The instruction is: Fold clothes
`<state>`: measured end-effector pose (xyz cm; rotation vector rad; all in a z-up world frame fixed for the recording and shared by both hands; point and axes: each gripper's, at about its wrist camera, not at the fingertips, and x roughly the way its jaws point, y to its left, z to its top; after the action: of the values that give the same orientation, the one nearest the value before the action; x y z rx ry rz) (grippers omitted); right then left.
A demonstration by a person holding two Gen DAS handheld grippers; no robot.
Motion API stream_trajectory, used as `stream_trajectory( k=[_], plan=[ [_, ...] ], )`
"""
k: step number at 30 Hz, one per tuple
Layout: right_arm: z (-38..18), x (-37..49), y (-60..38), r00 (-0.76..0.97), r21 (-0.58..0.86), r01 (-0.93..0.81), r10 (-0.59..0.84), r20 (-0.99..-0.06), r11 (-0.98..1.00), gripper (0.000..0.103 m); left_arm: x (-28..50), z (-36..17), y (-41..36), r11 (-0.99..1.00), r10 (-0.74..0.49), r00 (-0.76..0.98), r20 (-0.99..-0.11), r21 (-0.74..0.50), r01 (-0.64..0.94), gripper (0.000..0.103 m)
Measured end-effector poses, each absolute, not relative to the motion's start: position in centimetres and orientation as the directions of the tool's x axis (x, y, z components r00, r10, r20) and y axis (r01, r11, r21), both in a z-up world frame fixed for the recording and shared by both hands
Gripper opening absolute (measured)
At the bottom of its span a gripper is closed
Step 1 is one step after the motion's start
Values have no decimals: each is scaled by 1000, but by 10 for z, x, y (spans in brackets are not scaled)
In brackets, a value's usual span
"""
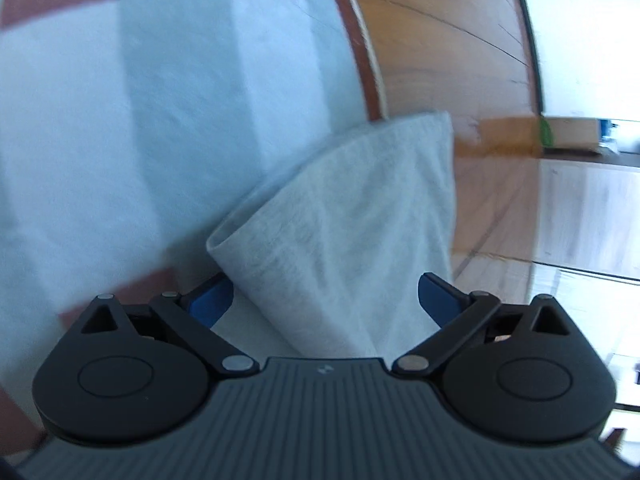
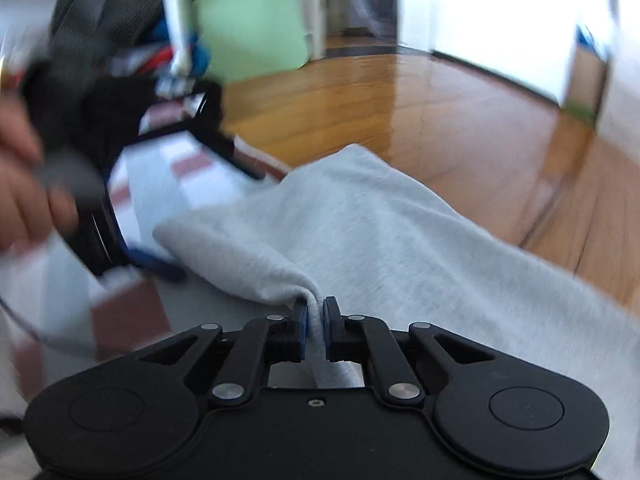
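Note:
A light grey garment (image 2: 360, 232) lies folded over on a checked rug. My right gripper (image 2: 316, 312) is shut on a pinched fold of the grey garment at its near edge. In the left wrist view the same grey garment (image 1: 344, 216) rises as a folded flap between the wide-apart blue fingers of my left gripper (image 1: 326, 296), which is open; the cloth passes between the fingers without being pinched. The other gripper (image 2: 92, 200), held by a hand (image 2: 24, 184), shows blurred at the left of the right wrist view.
The rug (image 1: 120, 120) has pale blue, white and red-brown squares and a dark red border (image 1: 364, 60). Beyond it is wooden floor (image 2: 440, 112). A cardboard box (image 1: 512, 136) sits by the wall. A black frame with bags (image 2: 120, 60) stands at the rug's far side.

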<state>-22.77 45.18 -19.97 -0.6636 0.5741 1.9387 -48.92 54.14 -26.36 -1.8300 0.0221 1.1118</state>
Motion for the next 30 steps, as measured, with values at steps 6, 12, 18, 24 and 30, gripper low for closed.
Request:
stream_trajectory(
  k=[6, 12, 18, 24, 30],
  plan=[
    [-187, -206, 445, -441, 249, -895, 655, -614, -370, 9, -457, -270, 559, -484, 425, 659, -620, -771, -414, 69],
    [-190, -190, 435, -463, 340, -886, 638, -615, -316, 18, -405, -222, 569, -143, 451, 543, -709, -658, -740, 8],
    [-187, -137, 399, -458, 417, -882, 604, -653, -219, 50, -310, -164, 539, 296, 579, 373, -725, -239, -925, 7],
    [-175, -33, 346, -255, 402, -914, 686, -681, 60, 52, -226, -118, 508, 552, 509, 619, -599, -324, -768, 6],
    [-177, 35, 304, -75, 370, -886, 703, -708, 278, 53, -117, -116, 458, 752, 174, 827, -535, -469, -463, 20]
  ],
)
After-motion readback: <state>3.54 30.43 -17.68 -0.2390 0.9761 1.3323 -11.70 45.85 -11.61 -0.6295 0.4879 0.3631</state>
